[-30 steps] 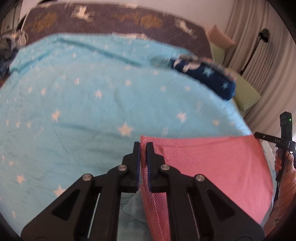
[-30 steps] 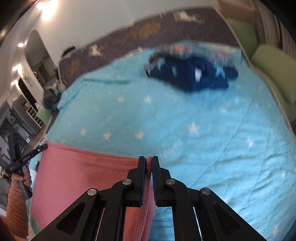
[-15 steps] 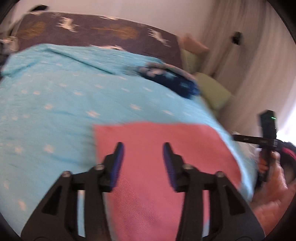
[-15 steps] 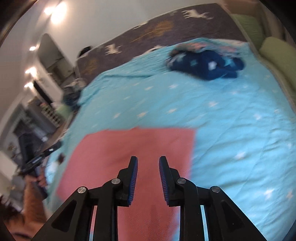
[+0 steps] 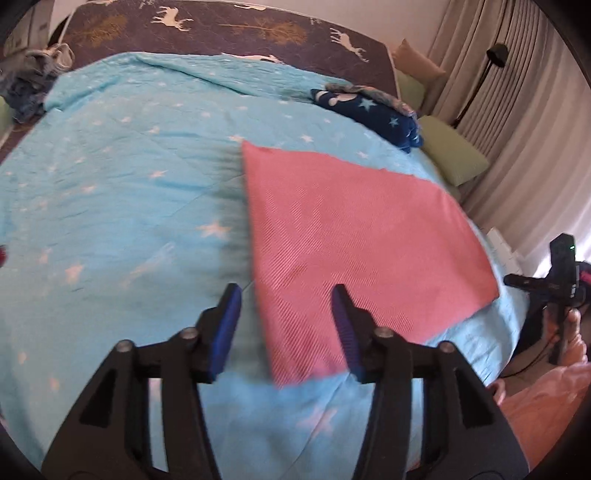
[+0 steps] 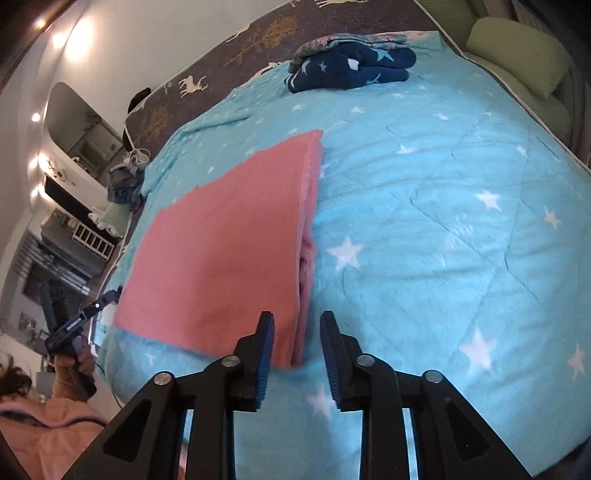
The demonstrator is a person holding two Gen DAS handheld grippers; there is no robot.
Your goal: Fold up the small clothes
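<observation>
A pink folded cloth (image 5: 354, 240) lies flat on the light blue star-patterned bedspread (image 5: 122, 206). It also shows in the right wrist view (image 6: 229, 251), with its layered edge on the right side. My left gripper (image 5: 286, 325) is open and empty, above the cloth's near left corner. My right gripper (image 6: 297, 347) is open and empty, above the cloth's near right corner. The other gripper shows at the right edge of the left wrist view (image 5: 554, 280) and at the left edge of the right wrist view (image 6: 70, 325).
A pile of dark blue star-patterned clothes (image 6: 351, 66) lies at the far side of the bed, also in the left wrist view (image 5: 373, 114). A dark headboard cover with deer (image 5: 221, 26) is behind. Green pillows (image 5: 450, 155) and curtains (image 5: 524, 110) are to the right.
Both grippers were shut on the pink cloth's corners a second ago. They have opened, let the cloth drop flat on the bed, and pulled back toward the near edge.
</observation>
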